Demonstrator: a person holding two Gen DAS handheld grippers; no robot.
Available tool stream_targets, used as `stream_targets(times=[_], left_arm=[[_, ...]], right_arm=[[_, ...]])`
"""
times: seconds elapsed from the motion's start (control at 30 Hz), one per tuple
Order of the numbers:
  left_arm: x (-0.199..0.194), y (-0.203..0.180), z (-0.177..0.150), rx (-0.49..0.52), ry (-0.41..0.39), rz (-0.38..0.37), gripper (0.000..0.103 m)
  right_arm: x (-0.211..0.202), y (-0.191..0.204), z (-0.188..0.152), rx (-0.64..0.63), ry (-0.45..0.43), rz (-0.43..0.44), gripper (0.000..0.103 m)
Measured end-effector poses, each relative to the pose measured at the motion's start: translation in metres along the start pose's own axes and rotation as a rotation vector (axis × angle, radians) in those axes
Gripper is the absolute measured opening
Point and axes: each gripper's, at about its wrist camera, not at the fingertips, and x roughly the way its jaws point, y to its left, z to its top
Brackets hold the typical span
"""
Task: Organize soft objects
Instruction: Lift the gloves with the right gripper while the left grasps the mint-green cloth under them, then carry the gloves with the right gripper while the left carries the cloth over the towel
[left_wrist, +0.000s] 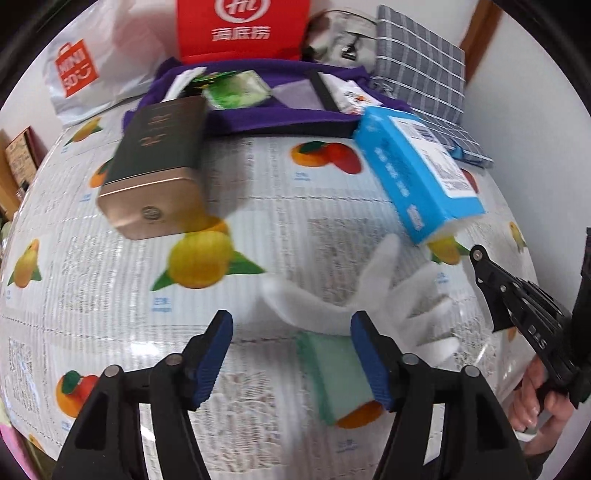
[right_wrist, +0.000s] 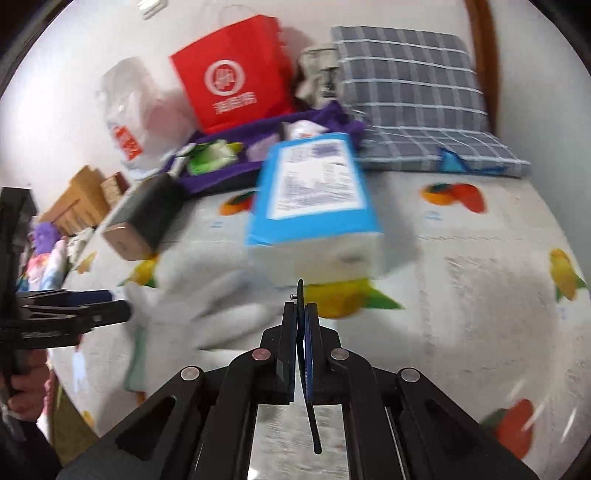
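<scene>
White glove (left_wrist: 373, 295) lies on the table — left gripper (left_wrist: 291, 354) jaws released, right gripper (right_wrist: 301, 314) jaws clenched, empty.

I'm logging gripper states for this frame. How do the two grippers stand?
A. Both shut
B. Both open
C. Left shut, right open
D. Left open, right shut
D: the left gripper has its blue pads spread wide above the white glove, while the right gripper has its fingers pressed together.

So the desk (left_wrist: 110, 295) has a fruit-print cover. Lying on it: a white glove (left_wrist: 388, 295) with a green cuff, a blue tissue pack (left_wrist: 417, 166), a dark tin with a gold lid (left_wrist: 159, 162), and a purple organizer tray (left_wrist: 280, 114) at the back next to a grey plaid cushion (right_wrist: 413, 96).
</scene>
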Motion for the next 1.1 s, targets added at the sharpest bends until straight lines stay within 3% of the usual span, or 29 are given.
stream_targets(times=[0.1,0.2,0.43,0.53,0.6,0.77,0.87,1.1], left_arm=[[0.003,-0.017,-0.001,0.034,0.021,-0.019,0.073],[0.01,-0.037,-0.003,0.068,0.049,-0.012,0.073],[0.04,-0.071,-0.012,0.133,0.112,0.101,0.073],[0.043,-0.073,-0.012,0.116,0.097,0.133,0.073],[0.043,-0.073,-0.009,0.102,0.087,0.138,0.067],[0.038,-0.075,-0.007,0.122,0.068,0.138,0.028],[0.035,-0.074,-0.006,0.122,0.074,0.123,0.017],[0.019,-0.055,0.006,0.093,0.046,0.18,0.014]], right_arm=[[-0.003,-0.018,-0.002,0.024,-0.006,-0.058,0.004],[-0.003,-0.028,-0.004,0.031,-0.011,-0.111,0.004],[-0.005,-0.044,-0.007,0.057,-0.021,-0.168,0.004],[-0.006,-0.048,-0.008,0.063,-0.022,-0.168,0.004],[-0.005,-0.048,-0.008,0.065,-0.021,-0.168,0.004],[-0.007,-0.044,-0.005,0.074,-0.02,-0.132,0.004],[-0.01,-0.038,-0.001,0.065,-0.024,-0.117,0.004],[-0.021,-0.019,0.015,0.044,-0.038,-0.077,0.004]])
